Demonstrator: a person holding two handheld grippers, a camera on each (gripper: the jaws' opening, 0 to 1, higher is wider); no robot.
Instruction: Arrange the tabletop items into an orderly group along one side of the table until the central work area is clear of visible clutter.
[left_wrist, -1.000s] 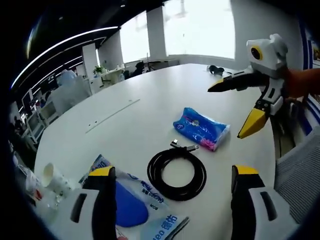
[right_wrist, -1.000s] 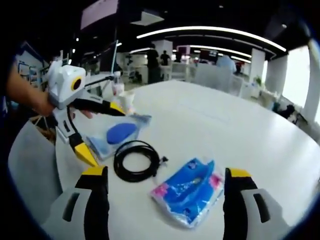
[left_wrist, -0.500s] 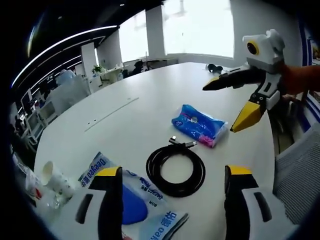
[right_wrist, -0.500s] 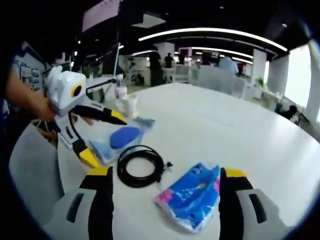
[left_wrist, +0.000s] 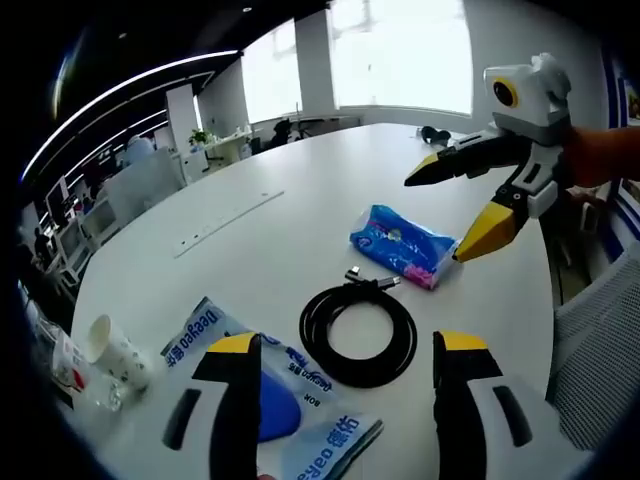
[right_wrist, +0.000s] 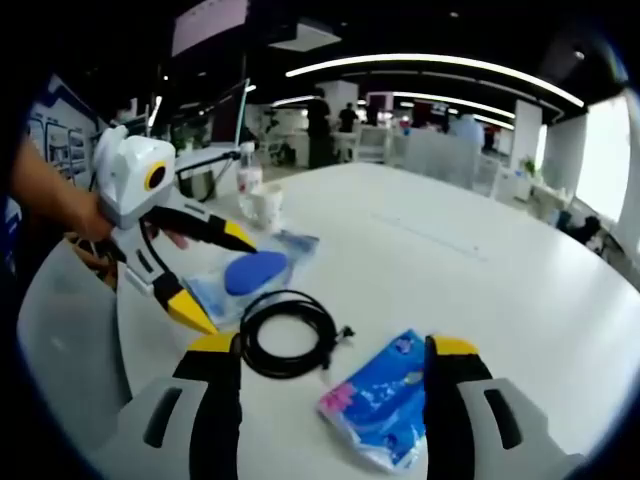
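On table (left_wrist: 300, 200), left to right, left gripper view
Paper cup (left_wrist: 115, 350): far left edge, upright.
Clear packet with blue pad (left_wrist: 270, 395): under left gripper (left_wrist: 345, 400), jaws wide, holding nothing.
Black cable coil (left_wrist: 358, 330): mid-table, beside packet.
Blue tissue pack (left_wrist: 405, 245): just beyond coil; right gripper (left_wrist: 445, 215) hovers over it, jaws wide, empty.
Progress: judged barely begun; items loosely clustered, none yet lined along an edge.

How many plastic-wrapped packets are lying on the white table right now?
2: the blue tissue pack lies beyond the black cable coil; the clear packet with blue contents lies beside the coil, partly behind the left gripper's jaw.
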